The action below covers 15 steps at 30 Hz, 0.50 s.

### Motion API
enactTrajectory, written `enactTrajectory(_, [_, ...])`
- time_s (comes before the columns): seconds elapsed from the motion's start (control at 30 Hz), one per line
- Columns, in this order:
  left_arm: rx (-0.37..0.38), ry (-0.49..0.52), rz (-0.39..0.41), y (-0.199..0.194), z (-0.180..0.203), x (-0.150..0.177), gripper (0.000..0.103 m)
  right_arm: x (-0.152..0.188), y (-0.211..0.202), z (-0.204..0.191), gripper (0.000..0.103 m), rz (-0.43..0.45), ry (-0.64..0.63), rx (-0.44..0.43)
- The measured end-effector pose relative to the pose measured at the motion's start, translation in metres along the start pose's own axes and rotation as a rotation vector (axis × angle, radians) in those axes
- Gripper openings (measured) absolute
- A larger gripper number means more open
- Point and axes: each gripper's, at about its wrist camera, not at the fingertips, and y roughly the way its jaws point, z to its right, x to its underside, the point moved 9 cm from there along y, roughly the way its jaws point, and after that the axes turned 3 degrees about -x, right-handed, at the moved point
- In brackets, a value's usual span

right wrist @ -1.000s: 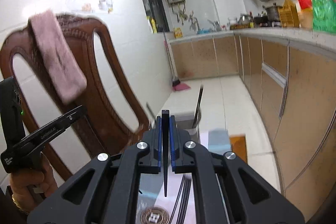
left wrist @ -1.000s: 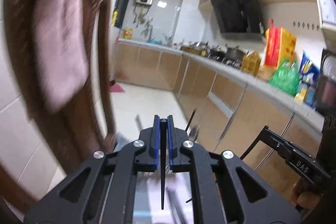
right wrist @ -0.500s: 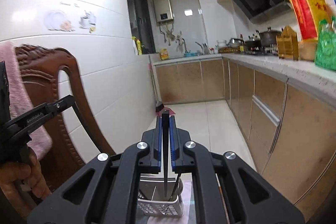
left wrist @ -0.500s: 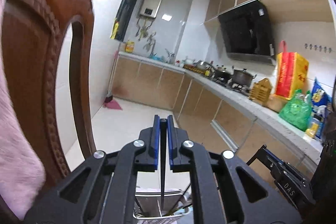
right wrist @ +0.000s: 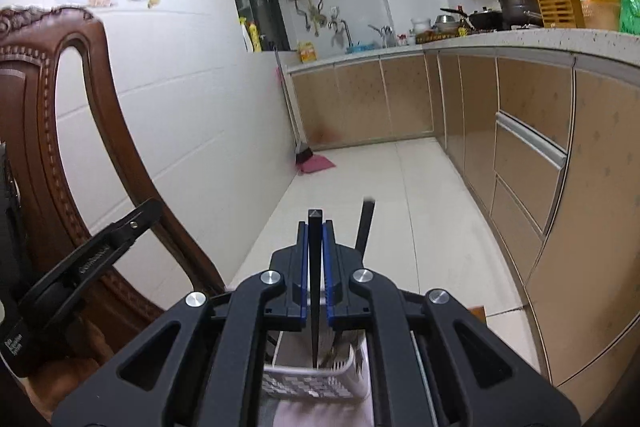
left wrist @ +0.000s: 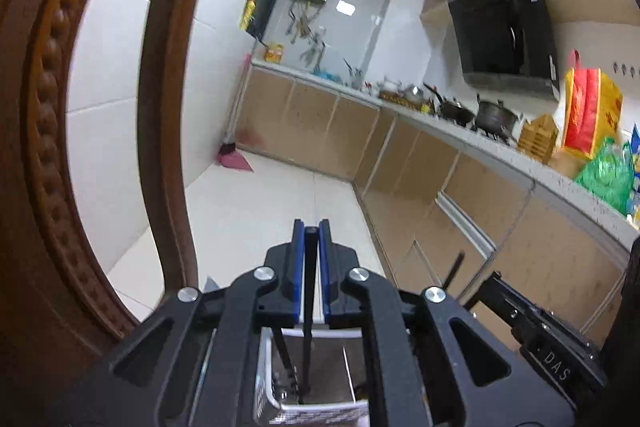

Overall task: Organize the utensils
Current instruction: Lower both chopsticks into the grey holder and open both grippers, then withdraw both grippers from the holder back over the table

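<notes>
My left gripper (left wrist: 310,233) is shut on a black chopstick (left wrist: 307,315) whose lower end hangs inside a white perforated utensil basket (left wrist: 316,409) just below the fingers. My right gripper (right wrist: 315,231) is shut on another black chopstick (right wrist: 315,287), its tip down in the same white basket (right wrist: 312,383). A further black chopstick (right wrist: 365,227) stands in the basket, leaning right of my right fingers. The right gripper's body shows at the lower right of the left wrist view (left wrist: 548,347); the left one's body shows at the left of the right wrist view (right wrist: 80,267).
A carved brown wooden chair back (left wrist: 48,131) stands close on the left, also in the right wrist view (right wrist: 36,131). Kitchen cabinets (right wrist: 532,155) and a counter with pots (left wrist: 492,117) run along the right. A broom and pink dustpan (right wrist: 314,163) lie on the tiled floor.
Both grippers have tilted up and come over the basket, each still holding its chopstick. The pink towel on the chair has dropped out of view.
</notes>
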Motion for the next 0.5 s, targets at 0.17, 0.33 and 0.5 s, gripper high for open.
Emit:
enactTrajectory(0.17, [0.001, 0.055, -0.012, -0.022, 0.004, 0.02, 0.044, 0.01, -0.024, 0.002, 0.014, -0.014, 0.011, -0.033])
enactTrajectory(0.33, [0.038, 0.046, 0.03, -0.101, -0.014, 0.035, 0.08, 0.028, -0.102, 0.005, 0.038, 0.047, 0.015, -0.058])
enactTrajectory(0.5, [0.011, 0.064, -0.035, -0.17, -0.037, 0.092, 0.09, 0.097, -0.164, 0.007, 0.052, 0.021, 0.047, -0.067])
